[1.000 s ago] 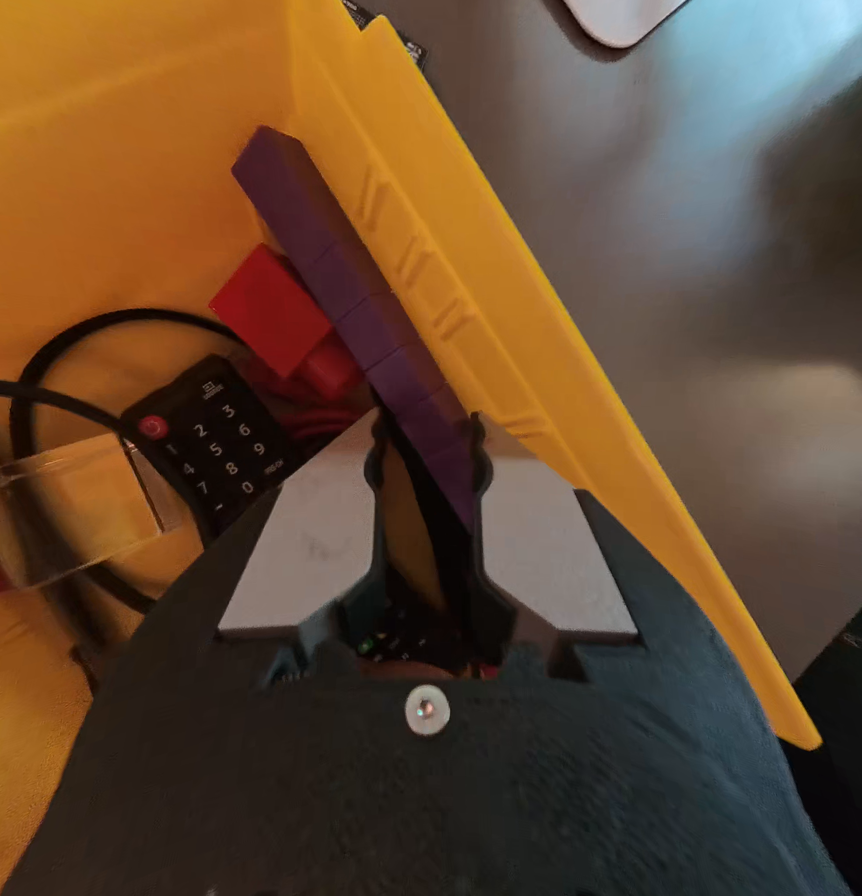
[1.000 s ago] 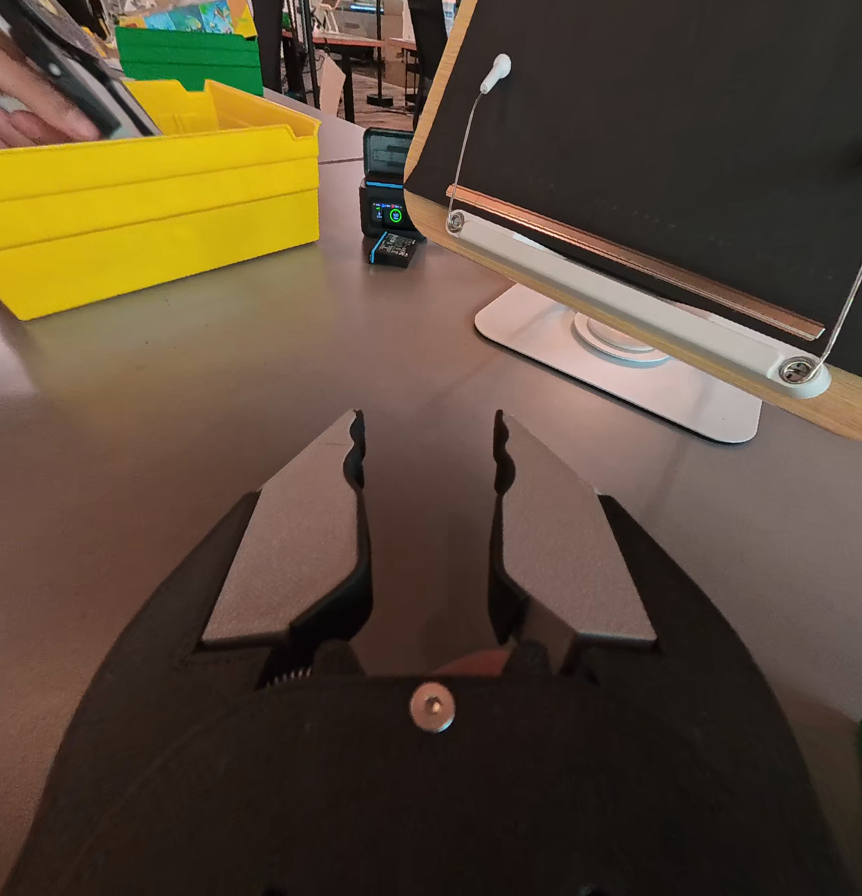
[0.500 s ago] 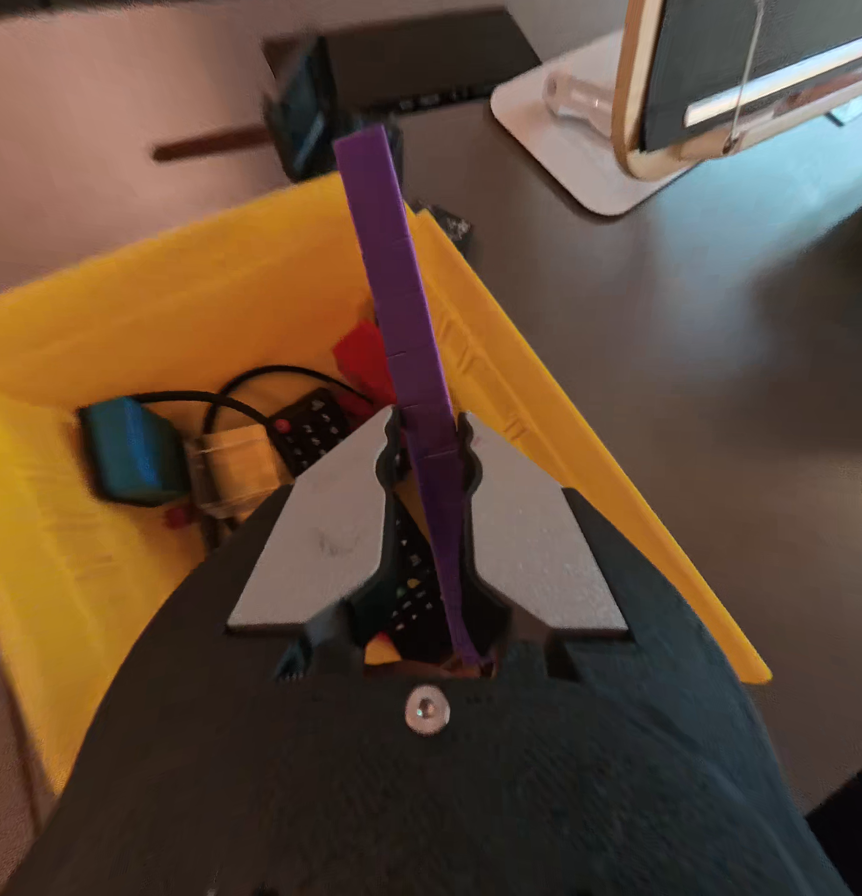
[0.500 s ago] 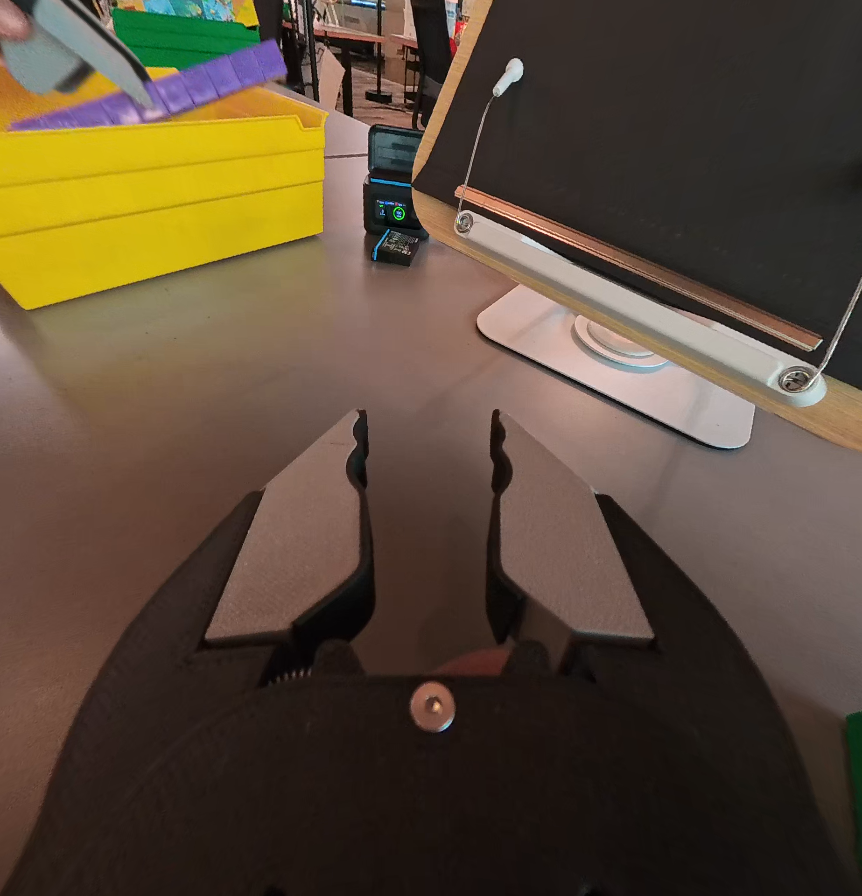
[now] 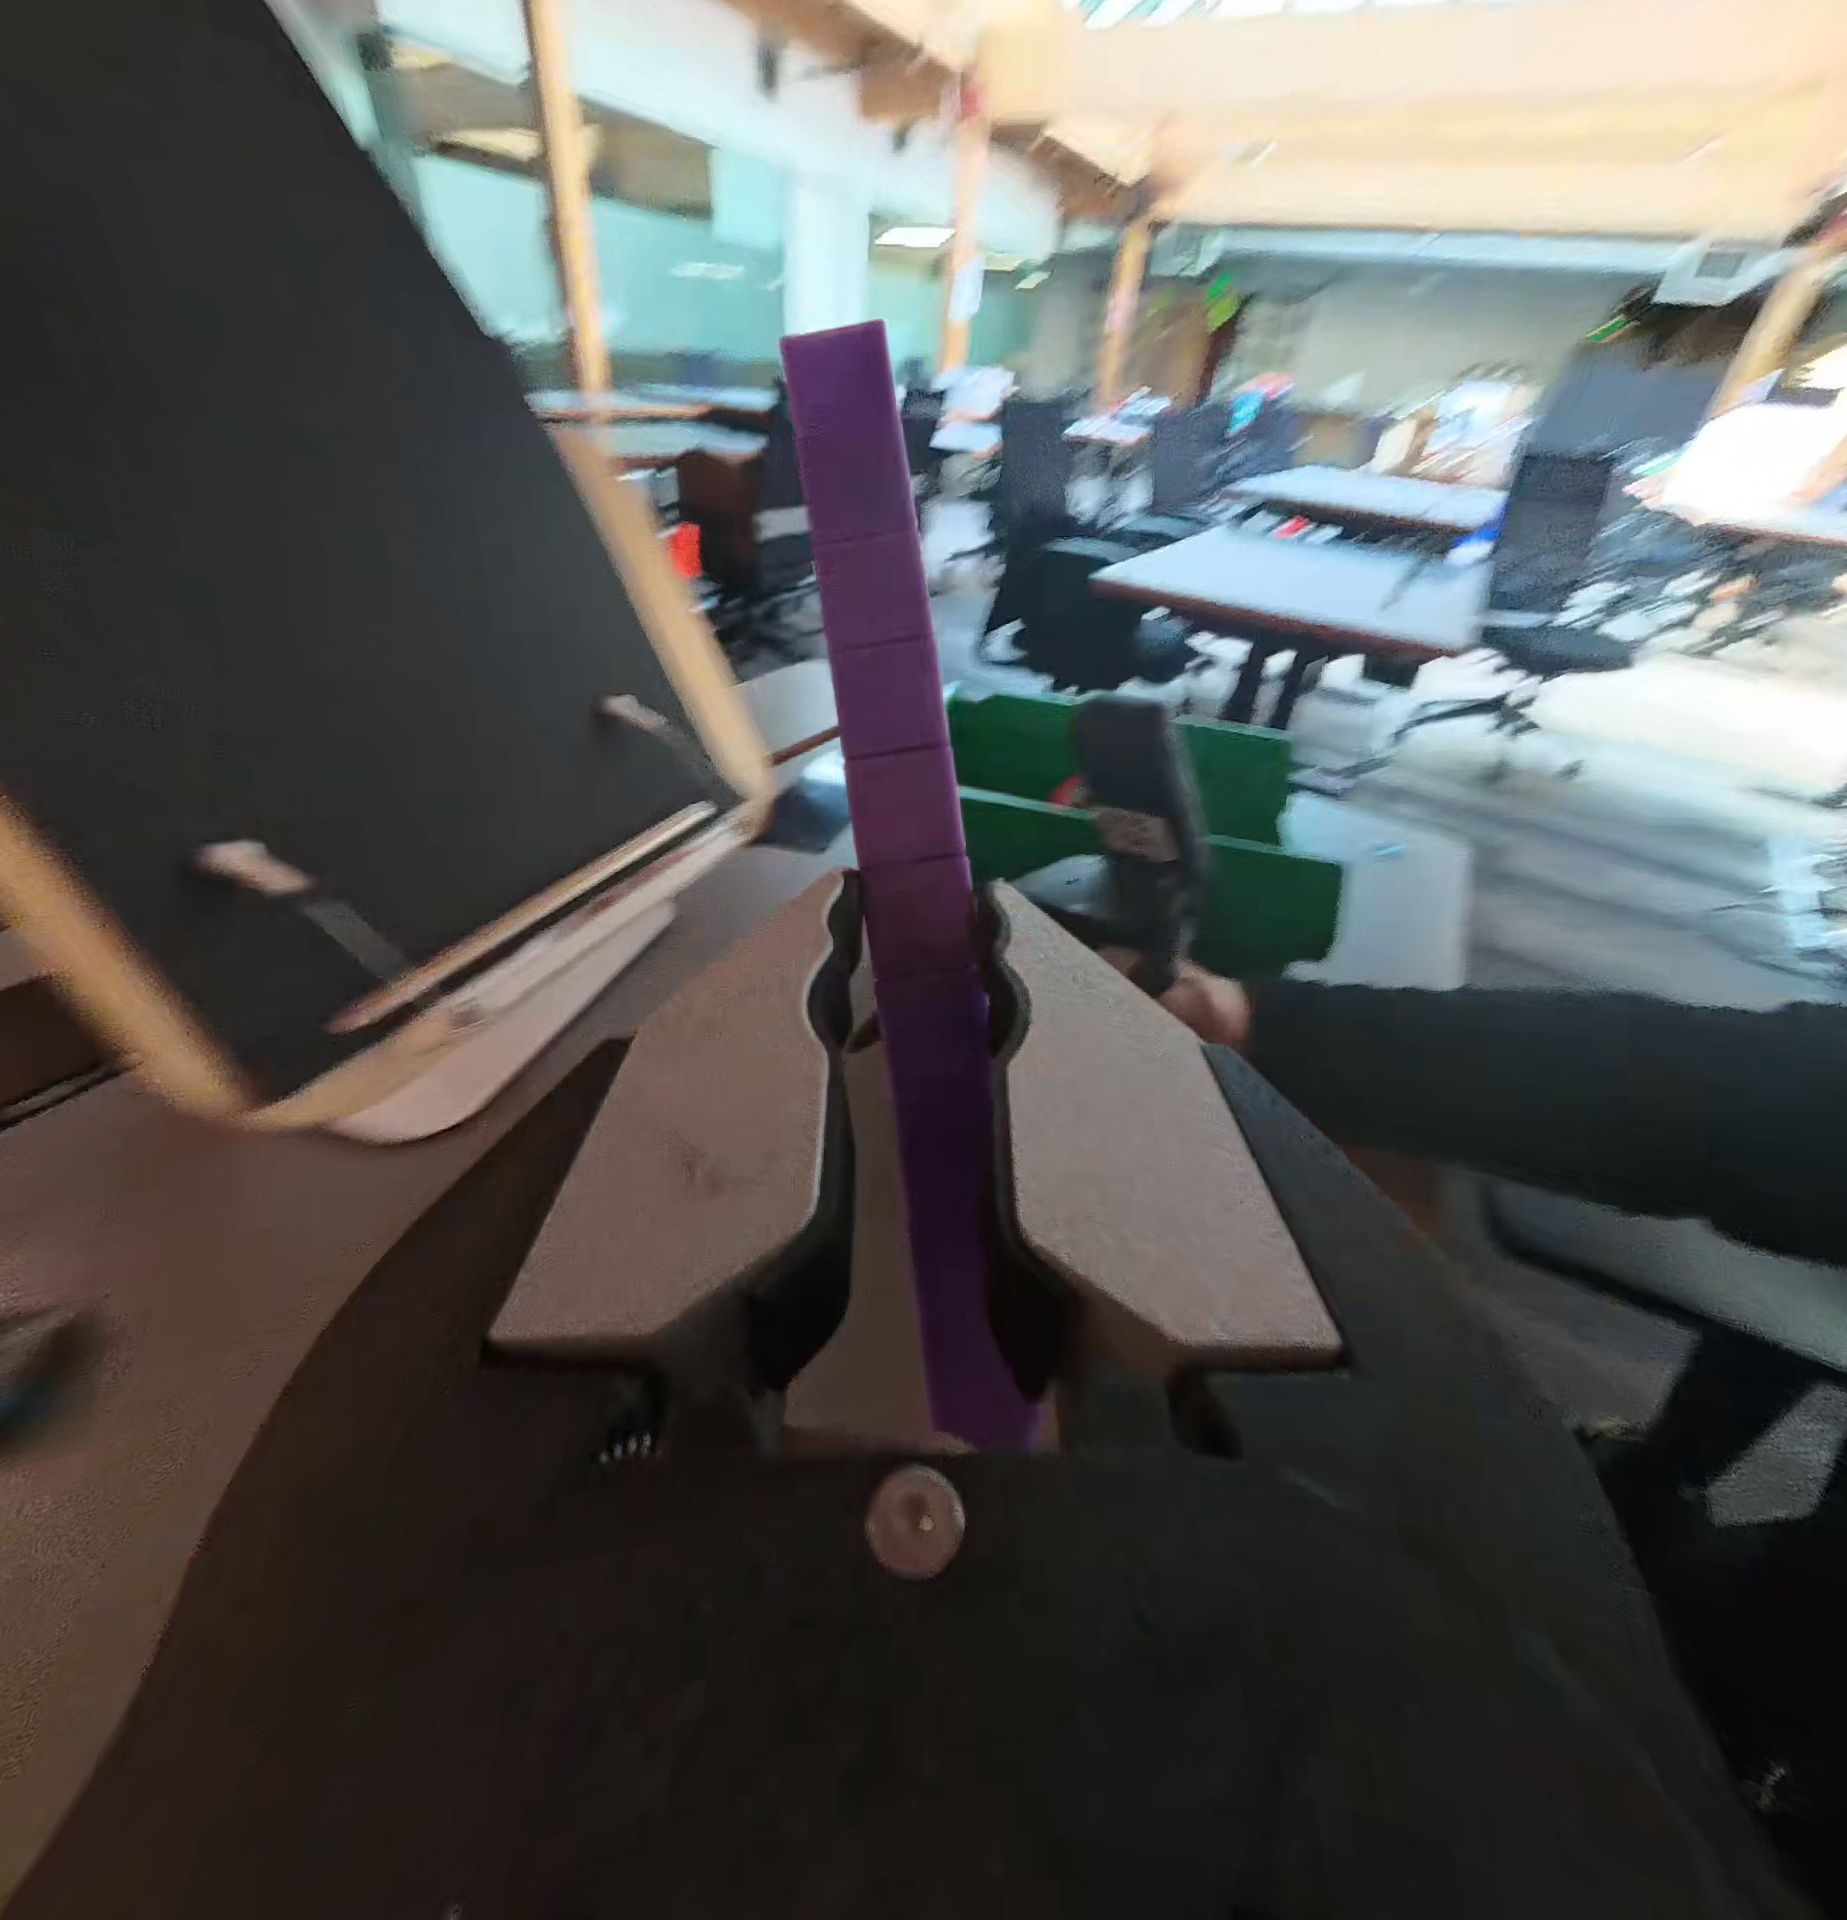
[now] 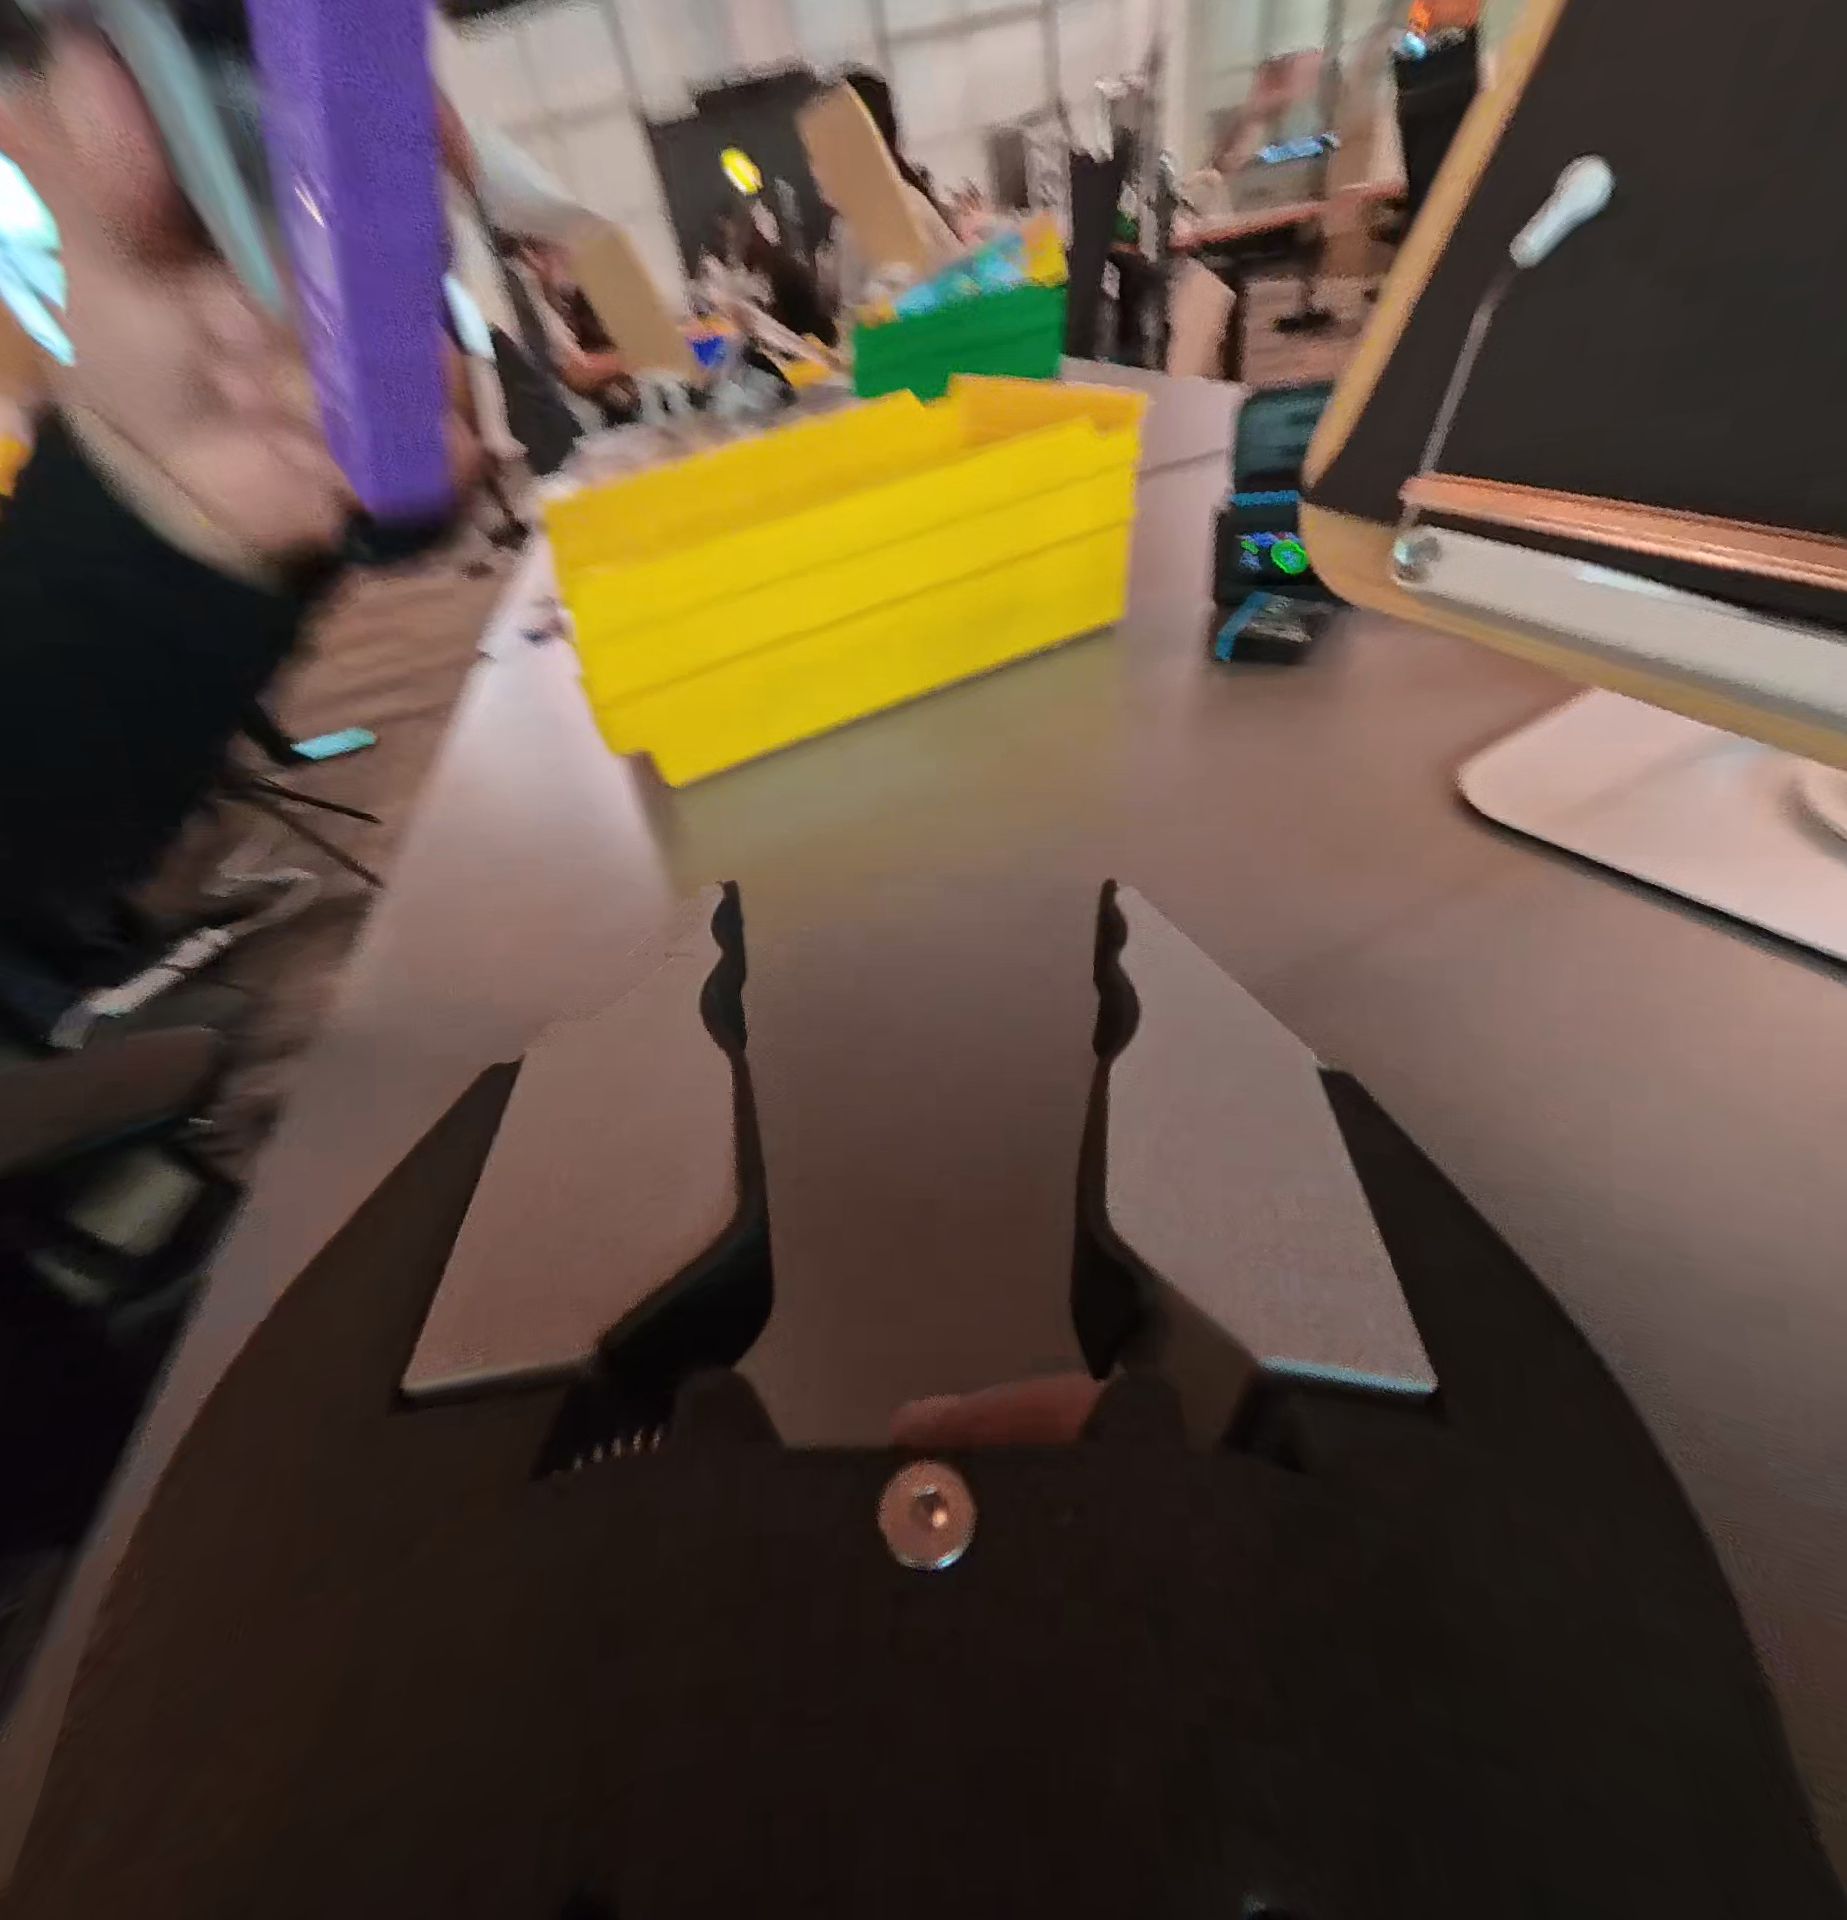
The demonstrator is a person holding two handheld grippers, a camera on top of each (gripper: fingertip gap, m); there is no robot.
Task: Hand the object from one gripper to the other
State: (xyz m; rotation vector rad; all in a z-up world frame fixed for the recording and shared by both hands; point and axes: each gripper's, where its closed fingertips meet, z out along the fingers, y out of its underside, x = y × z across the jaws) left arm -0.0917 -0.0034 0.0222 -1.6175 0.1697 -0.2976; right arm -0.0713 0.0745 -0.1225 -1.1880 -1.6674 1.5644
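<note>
My left gripper [image 5: 917, 914] is shut on a long purple segmented bar [image 5: 877, 644] and holds it upright in the air, with most of its length sticking out past the fingertips. The same purple bar [image 6: 363, 260] shows blurred at the upper left of the right wrist view, off the table's left edge. My right gripper [image 6: 917, 904] is open and empty, low over the grey table [image 6: 1002, 831]. The right gripper [image 5: 1137, 821] also shows in the left wrist view, beyond the bar, held by a hand with a dark sleeve [image 5: 1573, 1112].
A yellow bin [image 6: 846, 561] stands on the table ahead of the right gripper. A black board on a white stand [image 6: 1646, 343] is at the right, with a small black device [image 6: 1272, 520] beside it. A green bin [image 5: 1241, 831] lies beyond the right gripper. The grippers' ends are close to 15 centimetres from one another.
My left gripper has lifted the purple bar out of the yellow bin and swung it up and toward the right gripper. My right gripper has turned left and opened wider.
</note>
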